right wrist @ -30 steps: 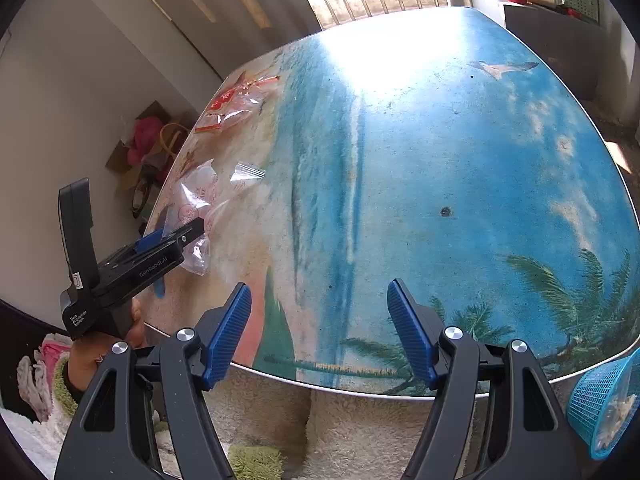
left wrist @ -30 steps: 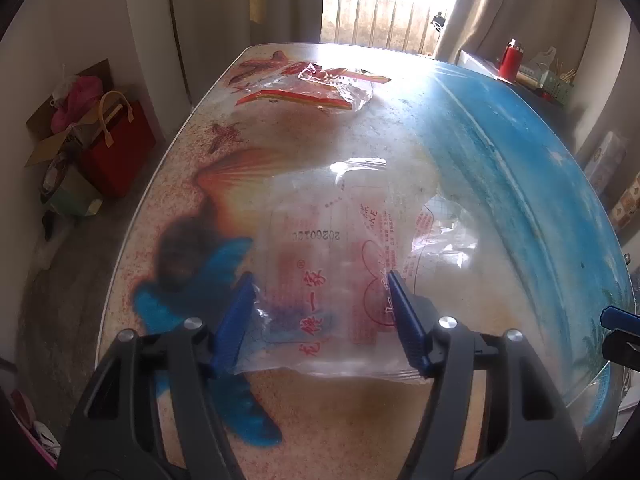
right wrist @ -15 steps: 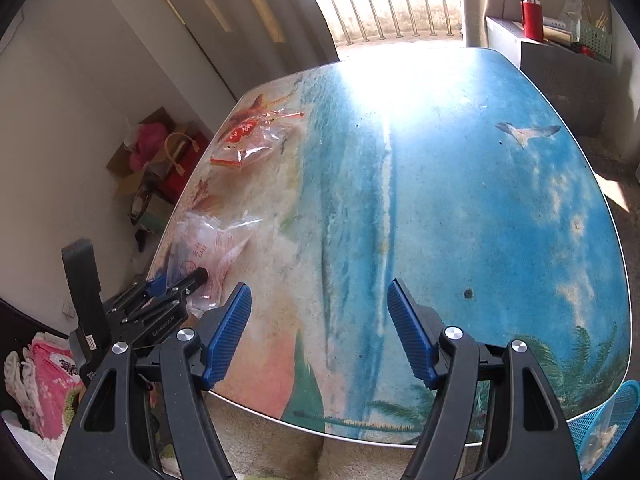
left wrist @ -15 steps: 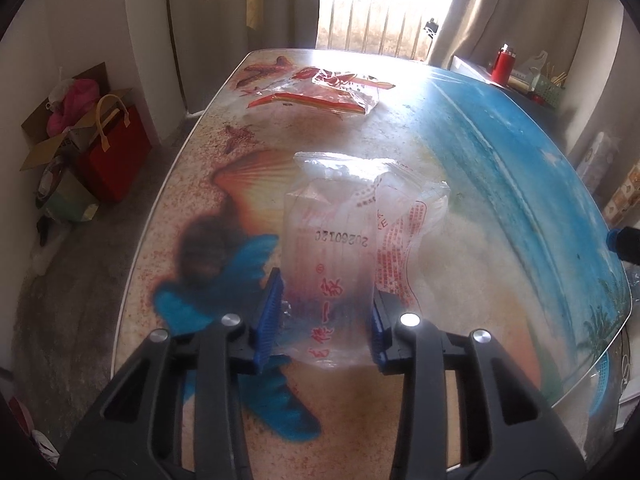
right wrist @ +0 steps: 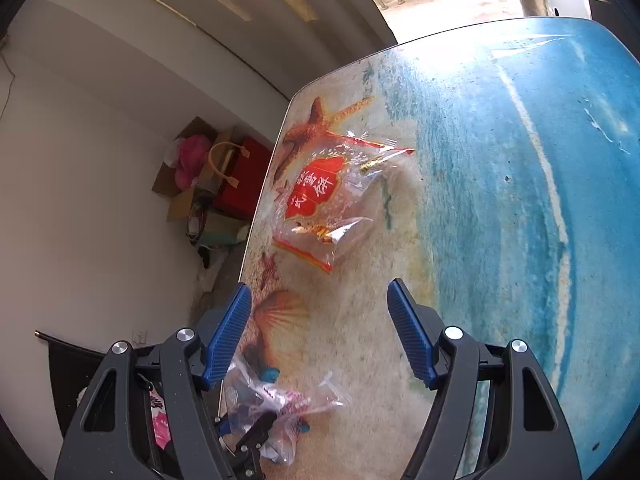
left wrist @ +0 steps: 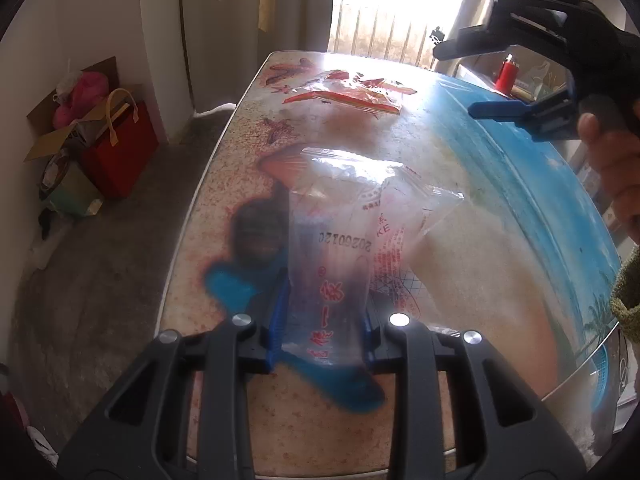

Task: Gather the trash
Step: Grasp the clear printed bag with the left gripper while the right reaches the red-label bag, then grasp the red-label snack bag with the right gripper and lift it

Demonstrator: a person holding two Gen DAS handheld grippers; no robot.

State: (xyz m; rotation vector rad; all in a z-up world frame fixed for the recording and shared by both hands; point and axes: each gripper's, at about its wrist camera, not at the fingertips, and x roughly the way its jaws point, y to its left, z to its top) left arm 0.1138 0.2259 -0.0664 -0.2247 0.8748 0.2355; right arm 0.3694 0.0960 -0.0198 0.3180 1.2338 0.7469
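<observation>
A clear plastic bag (left wrist: 340, 240) with red print stands crumpled between the blue pads of my left gripper (left wrist: 324, 328). Its jaws are closing and the pads press on the bag's lower end. The right wrist view shows the same bag (right wrist: 276, 400) and left gripper (right wrist: 252, 432) at the table's near left corner. A red-and-clear snack wrapper (right wrist: 320, 192) lies flat near the left edge, farther on. My right gripper (right wrist: 318, 286) hovers open just short of it, holding nothing. From the left wrist view, that wrapper (left wrist: 352, 94) lies at the far end, and the right gripper (left wrist: 476, 80) hangs at upper right.
The table (left wrist: 500, 240) has a glossy beach print. A red tote (left wrist: 120, 152) and cardboard boxes sit on the floor to the left. A blue mesh basket (left wrist: 600, 376) shows below the table's right edge. A person's hand (left wrist: 612, 168) holds the right gripper.
The left jaws narrowed onto the clear bag, which went from lying flat to bunched upright. The right gripper swept left across the table to the red wrapper and entered the left view.
</observation>
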